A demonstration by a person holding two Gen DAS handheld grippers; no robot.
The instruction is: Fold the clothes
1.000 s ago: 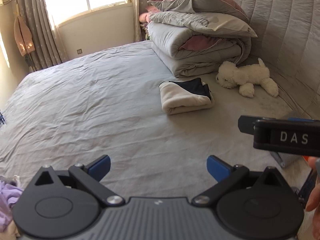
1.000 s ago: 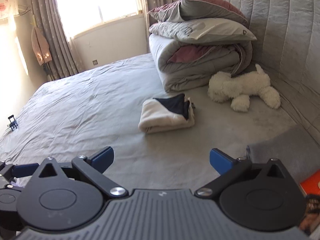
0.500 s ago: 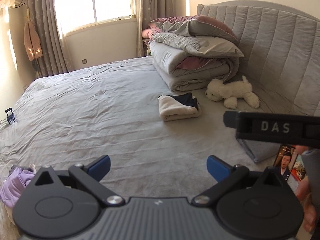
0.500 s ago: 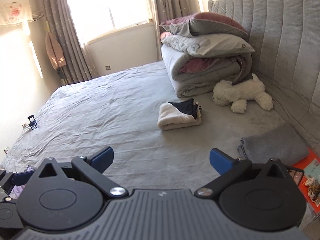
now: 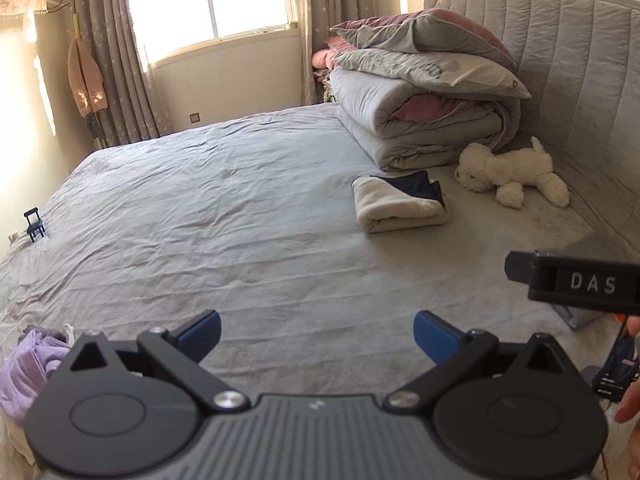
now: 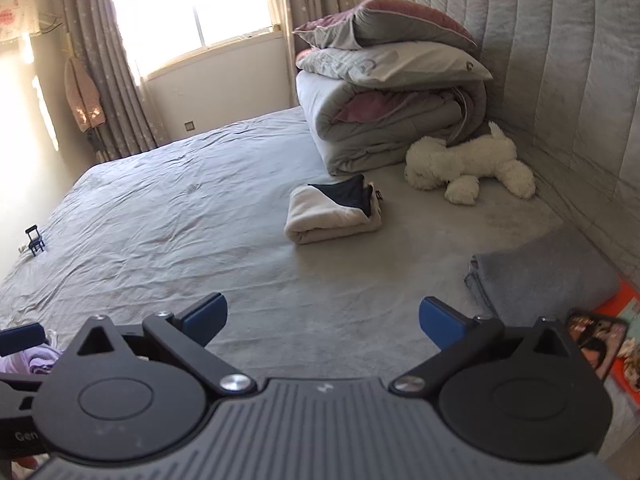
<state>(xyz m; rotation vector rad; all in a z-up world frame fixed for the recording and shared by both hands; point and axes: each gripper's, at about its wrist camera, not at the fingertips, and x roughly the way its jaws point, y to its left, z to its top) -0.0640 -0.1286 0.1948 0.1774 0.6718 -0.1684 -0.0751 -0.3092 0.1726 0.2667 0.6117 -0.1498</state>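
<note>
Left wrist: fleecy cream folded garment; rumpled bedsheet

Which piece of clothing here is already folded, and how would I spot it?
Find the stacked quilts against the headboard. On the sheet just in front lies the folded garment, left of the plush dog. It alone is a flat cream bundle with navy on top.

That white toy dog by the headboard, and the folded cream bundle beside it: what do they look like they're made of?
The toy dog looks like plush with a long, curly pile, probably synthetic fleece: its outline is fuzzy and matte. The folded cream bundle seems a soft, thick knit or fleece, since its fold rolls round instead of creasing; a dark navy layer shows inside. The exact fibre cannot be told.
</note>
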